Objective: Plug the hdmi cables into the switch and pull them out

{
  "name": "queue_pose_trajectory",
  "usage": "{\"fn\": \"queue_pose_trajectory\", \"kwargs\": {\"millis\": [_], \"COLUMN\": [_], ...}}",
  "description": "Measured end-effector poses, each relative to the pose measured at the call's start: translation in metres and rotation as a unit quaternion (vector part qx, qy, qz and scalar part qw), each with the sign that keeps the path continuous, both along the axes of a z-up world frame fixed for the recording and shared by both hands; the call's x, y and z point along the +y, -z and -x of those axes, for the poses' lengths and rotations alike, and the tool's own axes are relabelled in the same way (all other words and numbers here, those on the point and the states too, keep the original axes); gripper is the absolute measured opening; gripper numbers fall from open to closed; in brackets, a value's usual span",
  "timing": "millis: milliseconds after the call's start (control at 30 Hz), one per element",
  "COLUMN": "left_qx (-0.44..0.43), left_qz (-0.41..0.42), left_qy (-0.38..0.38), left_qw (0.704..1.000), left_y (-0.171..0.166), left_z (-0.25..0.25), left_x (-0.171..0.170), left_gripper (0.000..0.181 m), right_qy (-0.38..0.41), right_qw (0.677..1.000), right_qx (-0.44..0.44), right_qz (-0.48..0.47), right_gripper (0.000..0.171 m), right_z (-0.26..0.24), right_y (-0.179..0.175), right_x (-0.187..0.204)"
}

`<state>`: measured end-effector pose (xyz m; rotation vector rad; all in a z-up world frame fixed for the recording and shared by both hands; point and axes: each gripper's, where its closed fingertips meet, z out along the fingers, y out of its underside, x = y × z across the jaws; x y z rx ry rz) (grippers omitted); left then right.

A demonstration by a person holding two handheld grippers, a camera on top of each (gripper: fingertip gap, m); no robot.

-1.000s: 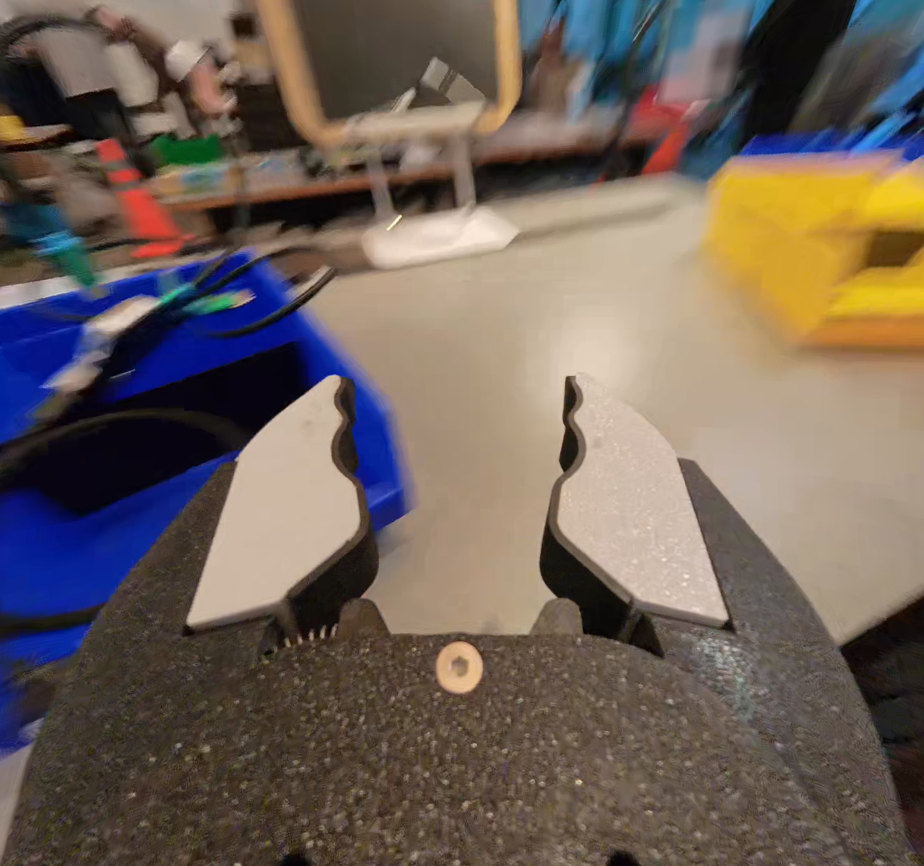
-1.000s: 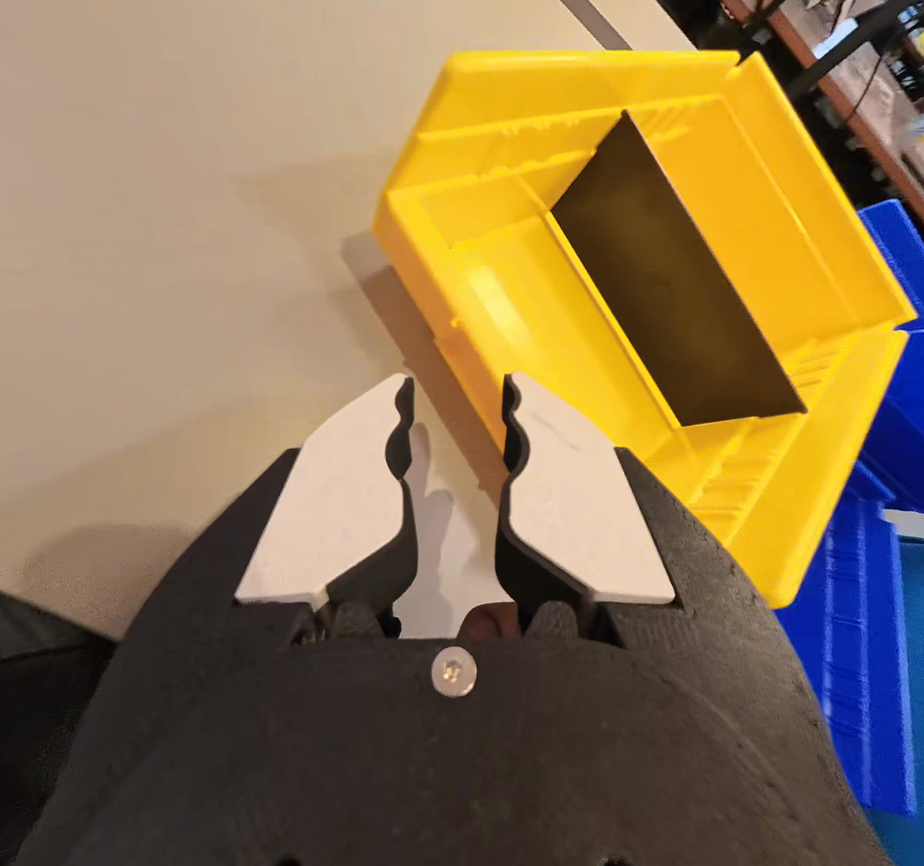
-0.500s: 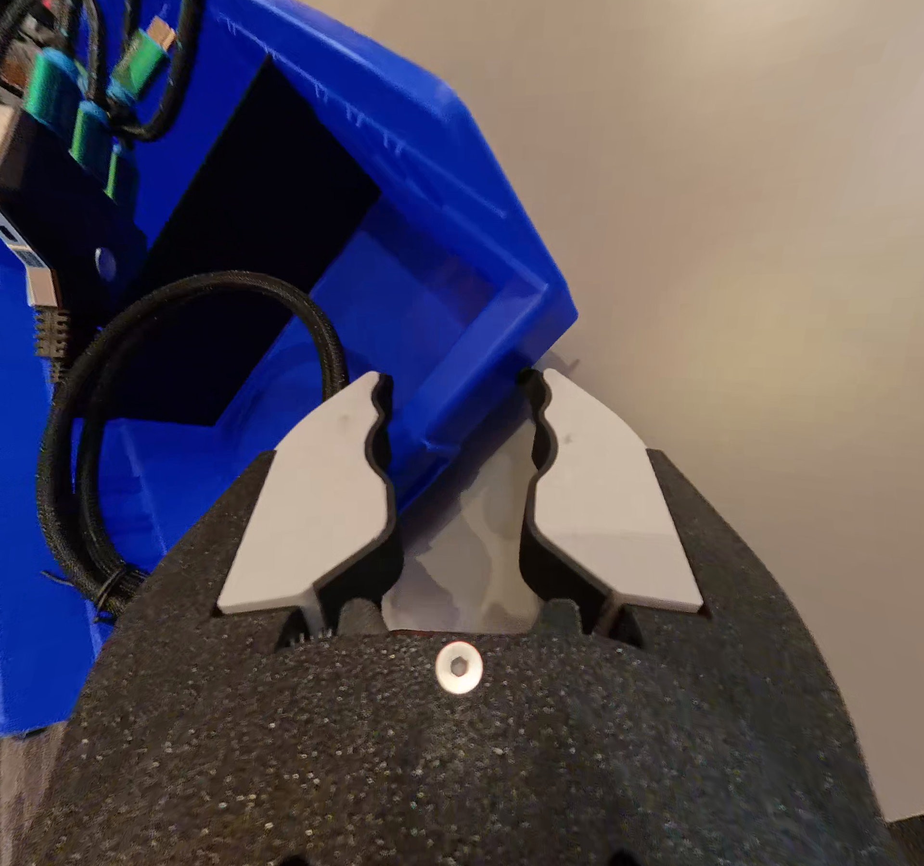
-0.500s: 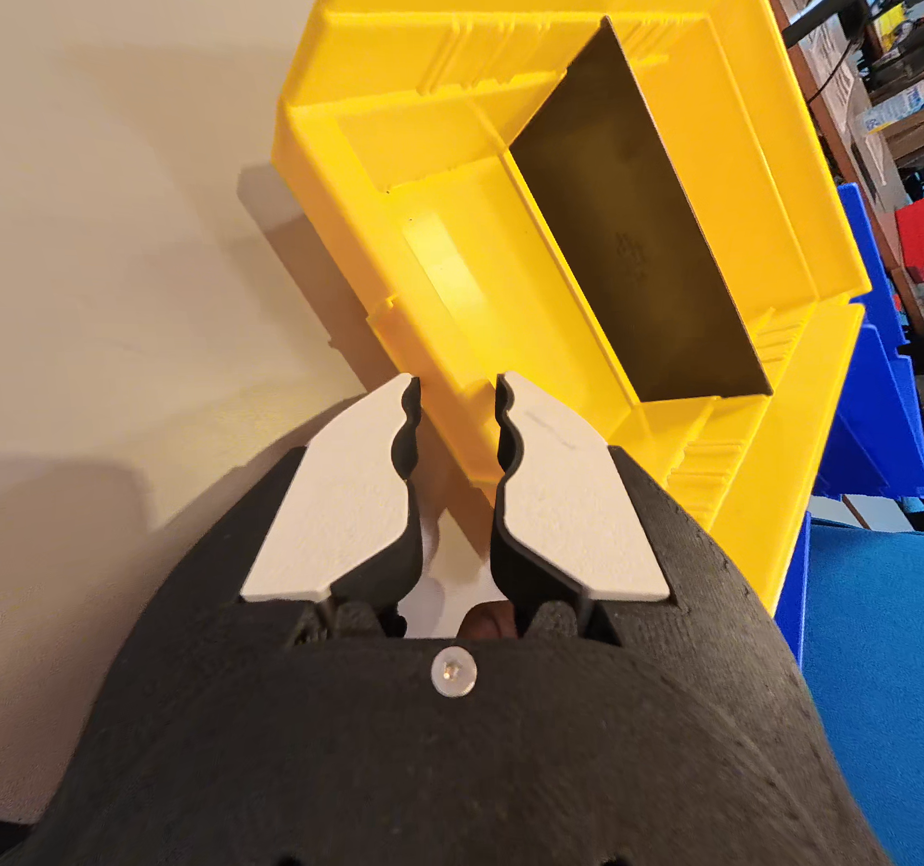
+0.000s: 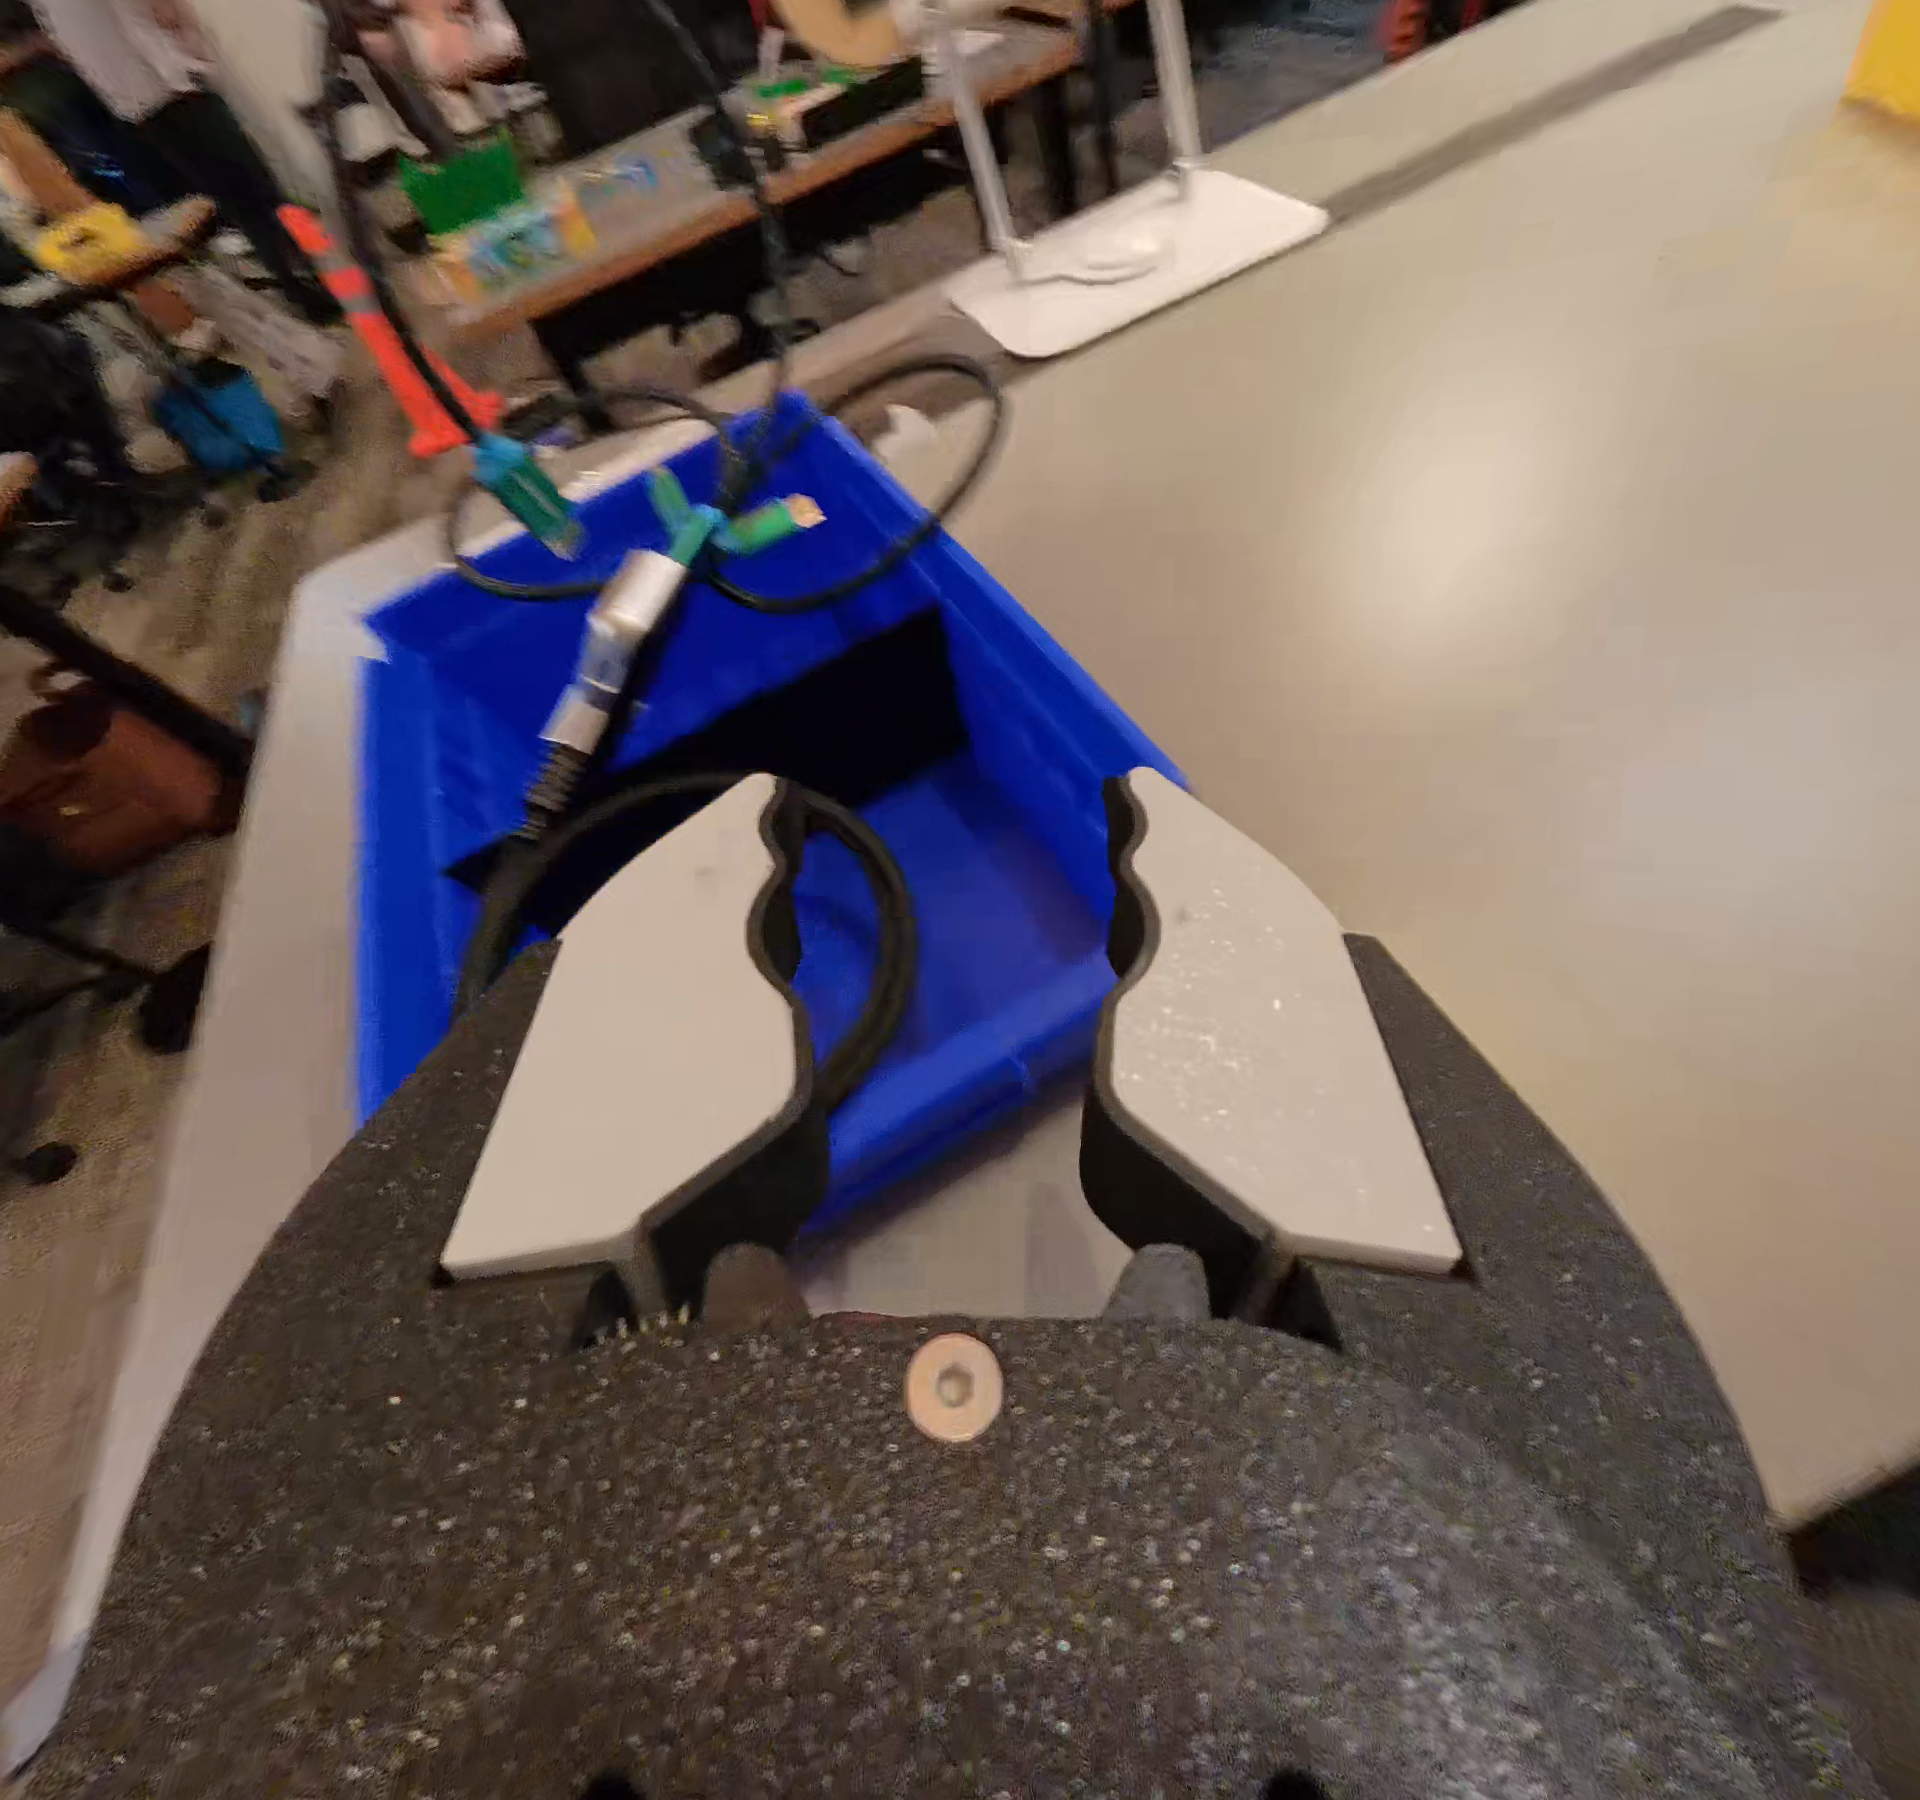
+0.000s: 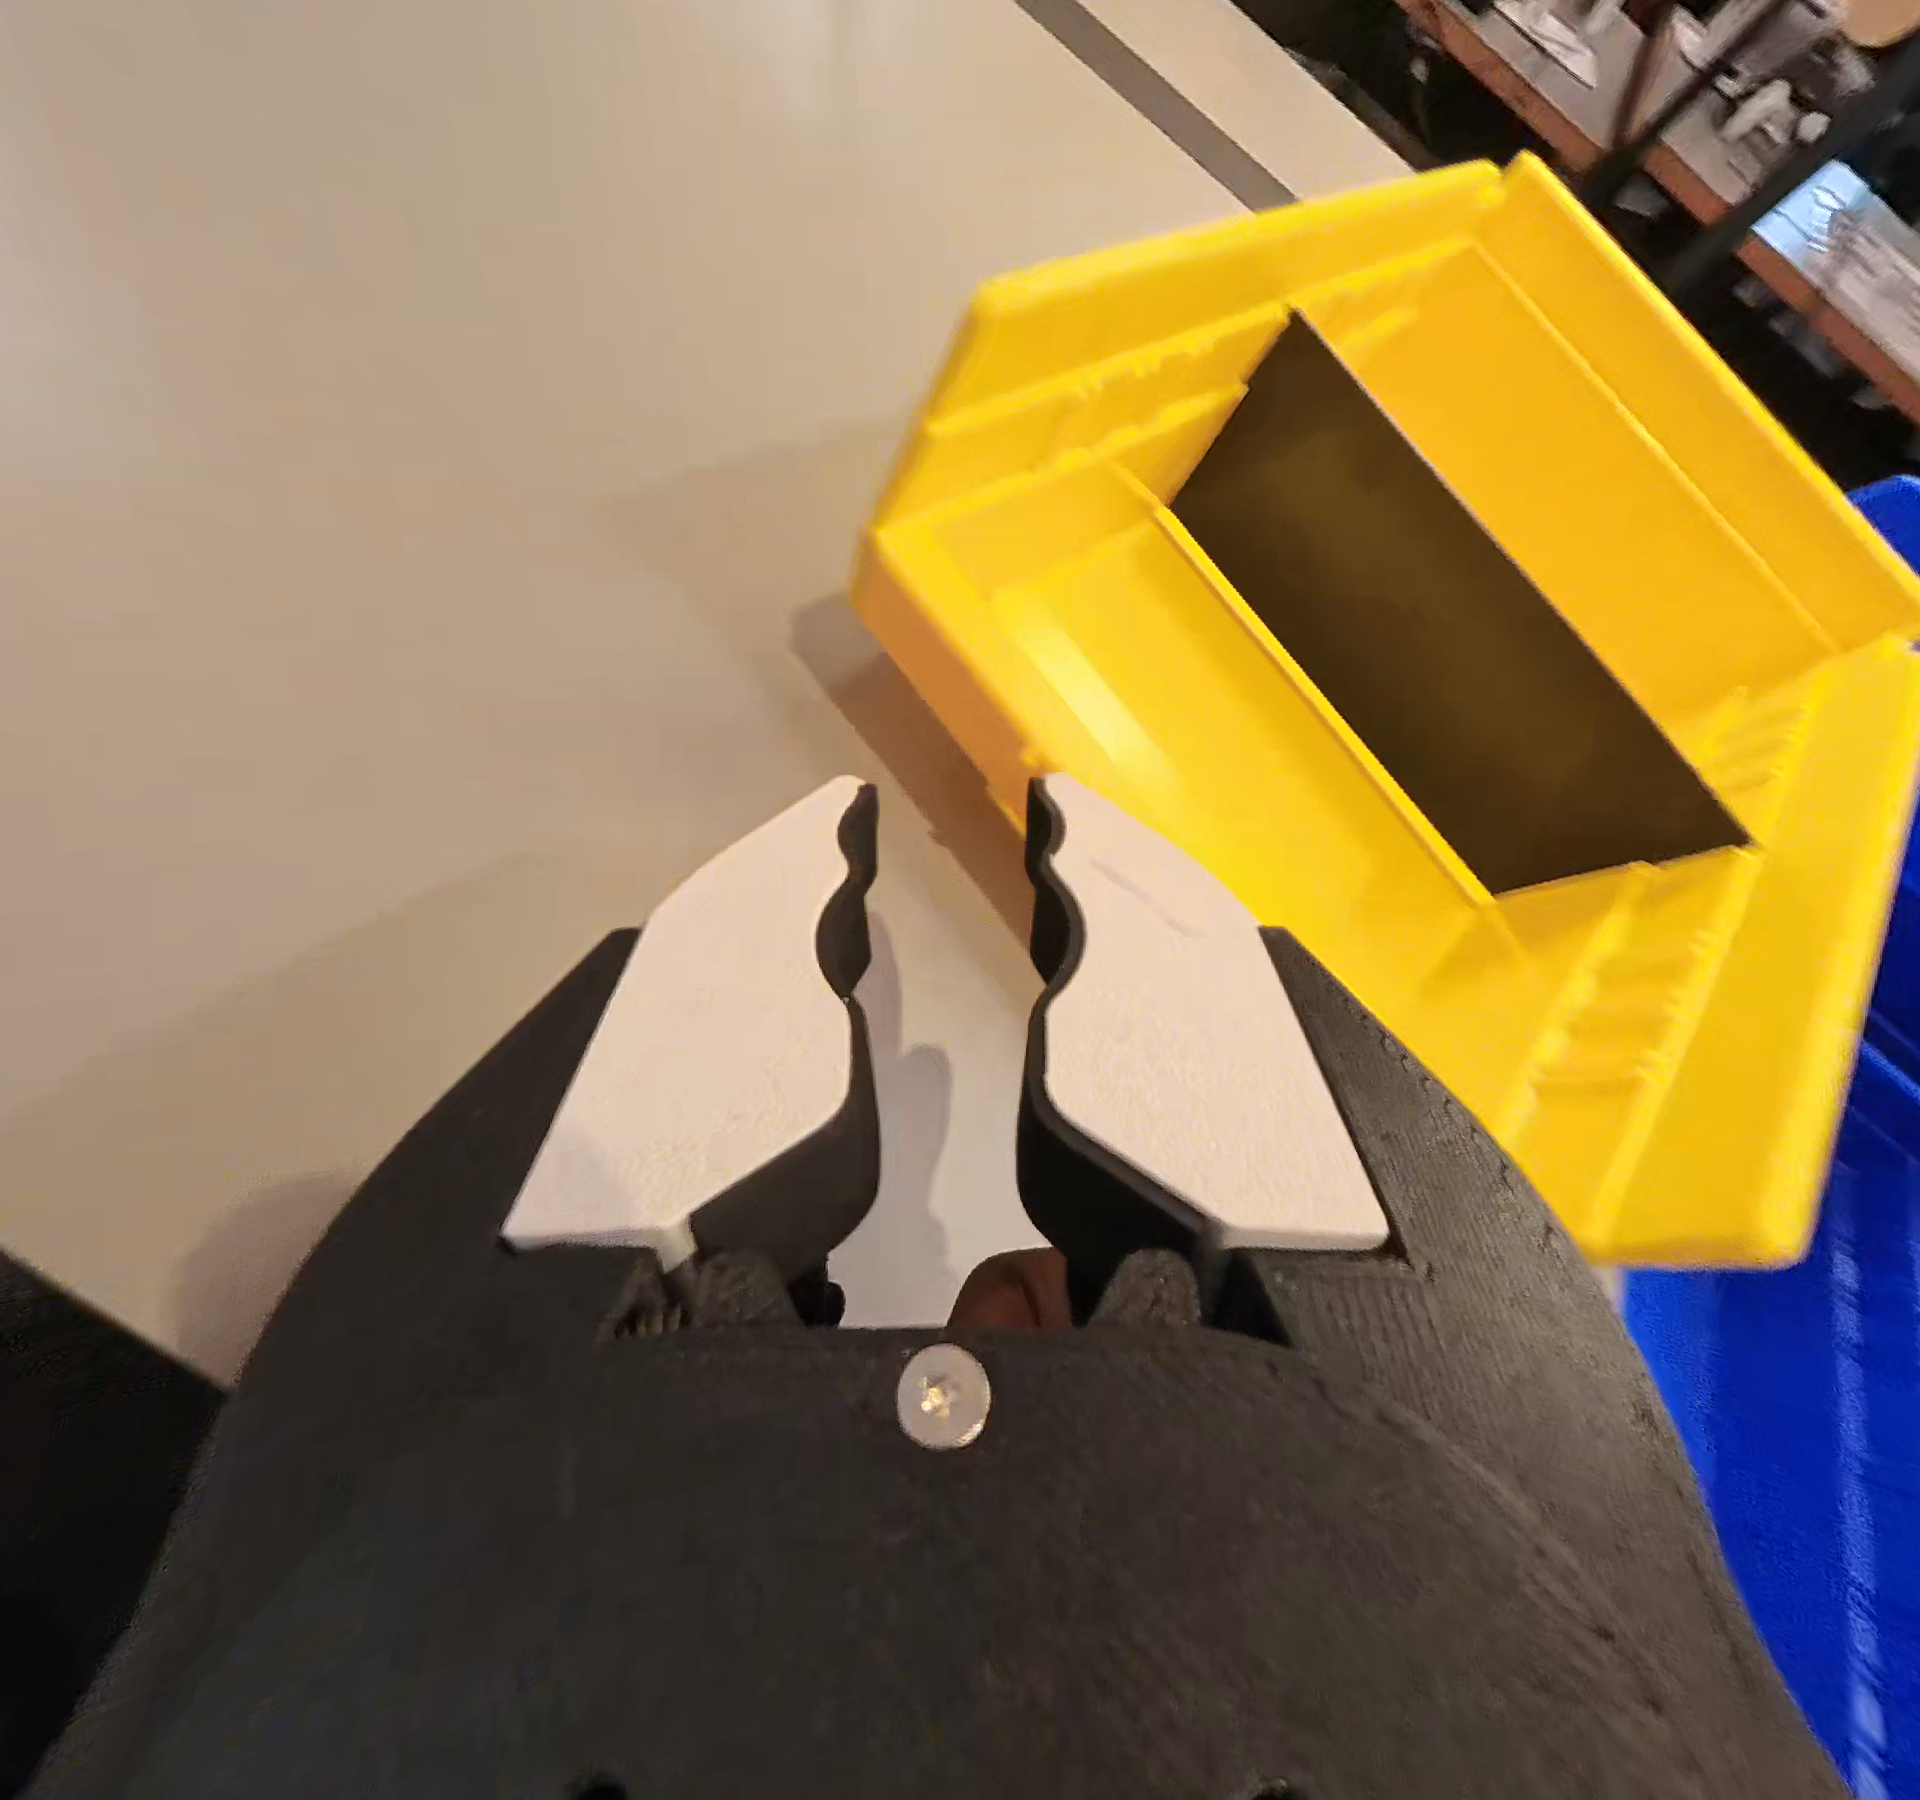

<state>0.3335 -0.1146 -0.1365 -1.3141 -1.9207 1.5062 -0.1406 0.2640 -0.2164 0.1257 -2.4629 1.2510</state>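
Your left gripper [image 5: 940, 794] hangs above the near end of the blue bin [image 5: 997, 929], jaws spread wide w/ nothing between them. Through the gap you see the bin floor and a loop of thick black braided cable [image 5: 883, 919] lying inside. That cable runs up to a silver plug [image 5: 613, 649] tilted over the bin's left half. Further back, several green-ended hdmi cables [image 5: 686, 524] cluster at the far rim, thin black leads arcing up and out toward the bg. Can't make out the switch itself; motion blur smears that spot. The bin sits at the left corner of the grey table [image 5: 1507, 607], and a white lamp base [image 5: 1143, 264] stands well beyond it. Your right gripper [image 6: 951, 800] hovers low over bare tabletop, jaws only partly apart w/ a narrow gap, gripping nothing. Just ahead and to its right is the yellow bin [image 6: 1091, 670], w/ a dark divider [image 6: 1455, 701] across its middle.
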Motion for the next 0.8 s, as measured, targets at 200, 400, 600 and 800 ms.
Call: {"fn": "queue_pose_trajectory", "kwargs": {"millis": [200,400,600,800], "left_qx": [-0.143,-0.300,-0.339,-0.319], "left_qz": [0.037,0.063,0.076,0.110], "left_qy": [-0.124,-0.124,-0.114,-0.105], "left_qw": [0.981,0.944,0.931,0.935], "left_y": [0.016,0.047,0.054,0.021], "left_z": [0.011,0.025,0.029,0.024], "left_x": [-0.098,-0.152,-0.175,-0.172], "left_gripper": [0.062,0.058,0.024,0.022], "right_qy": [-0.055,-0.070,-0.075,-0.072], "right_qw": [0.998,0.996,0.994,0.994], "right_qx": [-0.040,-0.063,-0.078,-0.080], "right_qz": [0.006,0.005,-0.004,0.004], "right_gripper": [0.029,0.029,0.029,0.029], "right_z": [-0.035,-0.039,-0.040,-0.038], "right_y": [0.014,0.022,0.039,0.039], "right_x": [-0.021,-0.025,-0.024,-0.023]}}
